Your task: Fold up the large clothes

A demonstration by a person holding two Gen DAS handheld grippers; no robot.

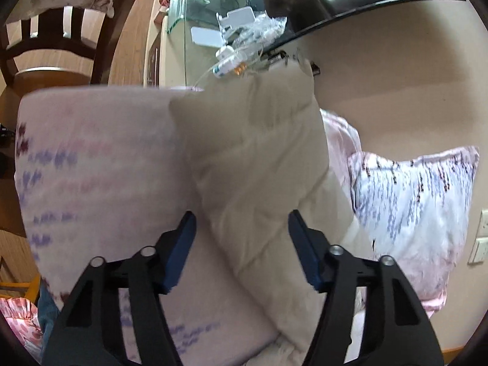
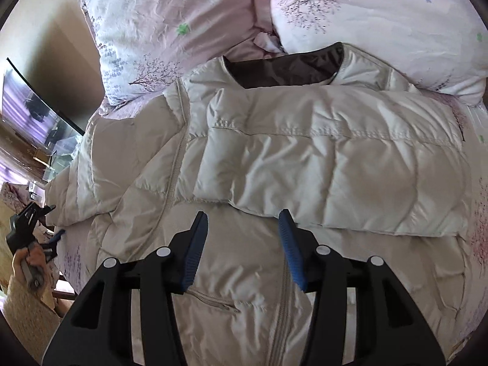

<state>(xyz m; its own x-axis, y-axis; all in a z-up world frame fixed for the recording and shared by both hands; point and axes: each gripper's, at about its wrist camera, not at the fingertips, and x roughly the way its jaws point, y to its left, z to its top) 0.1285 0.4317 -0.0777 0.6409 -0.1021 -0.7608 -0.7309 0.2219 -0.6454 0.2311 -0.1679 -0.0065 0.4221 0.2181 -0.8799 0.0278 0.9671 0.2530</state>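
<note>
A cream quilted puffer jacket (image 2: pixel 274 164) lies front up on a bed, its dark-lined collar (image 2: pixel 283 68) toward the pillows. One sleeve (image 2: pixel 329 164) lies folded across the chest. My right gripper (image 2: pixel 242 222) hovers open and empty over the jacket's middle, near the zipper (image 2: pixel 283 305). My left gripper (image 1: pixel 241 222) is open, its fingers either side of the jacket's other sleeve (image 1: pixel 259 164), not closed on it. It also shows in the right wrist view (image 2: pixel 55 222) at the bed's left edge, beside that sleeve's end.
Two pink floral pillows (image 2: pixel 170 30) (image 2: pixel 381 21) lie at the head of the bed. A pink floral sheet (image 1: pixel 100 164) covers the bed. A dark-framed screen (image 2: pixel 33 113), a glass cabinet (image 1: pixel 213 3) with small items, and a wooden chair (image 1: pixel 52 42) stand to the left.
</note>
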